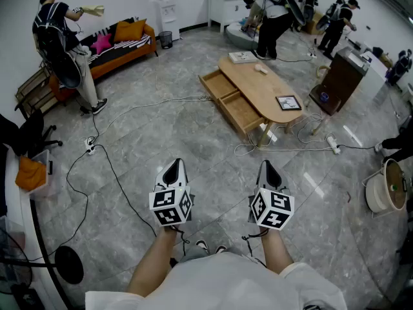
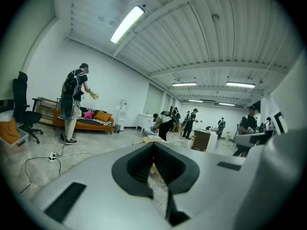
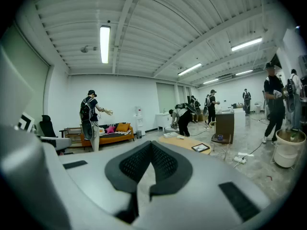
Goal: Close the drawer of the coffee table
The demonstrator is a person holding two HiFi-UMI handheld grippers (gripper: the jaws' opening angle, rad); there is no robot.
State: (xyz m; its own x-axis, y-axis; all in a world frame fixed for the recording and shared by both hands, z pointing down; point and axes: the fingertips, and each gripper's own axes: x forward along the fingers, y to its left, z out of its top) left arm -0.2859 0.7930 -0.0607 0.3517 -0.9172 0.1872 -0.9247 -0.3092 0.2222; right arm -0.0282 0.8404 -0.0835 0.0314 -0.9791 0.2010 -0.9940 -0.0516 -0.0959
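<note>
A long oval wooden coffee table (image 1: 258, 86) stands a few steps ahead on the grey marble floor. Its two drawers (image 1: 231, 102) are pulled out on the left side, both showing bare insides. I hold both grippers near my body, well short of the table. My left gripper (image 1: 173, 168) is shut with nothing in it, and so is my right gripper (image 1: 268, 169). In the right gripper view the table (image 3: 184, 142) shows past the shut jaws. The left gripper view catches only a bit of the table (image 2: 149, 139) above its shut jaws.
Cables (image 1: 113, 166) trail across the floor between me and the table, with a power strip (image 1: 333, 144) at the table's right. A tablet (image 1: 288, 102) and a book (image 1: 243, 57) lie on the tabletop. A brown cabinet (image 1: 338, 79) stands right of it. Several people work around the room.
</note>
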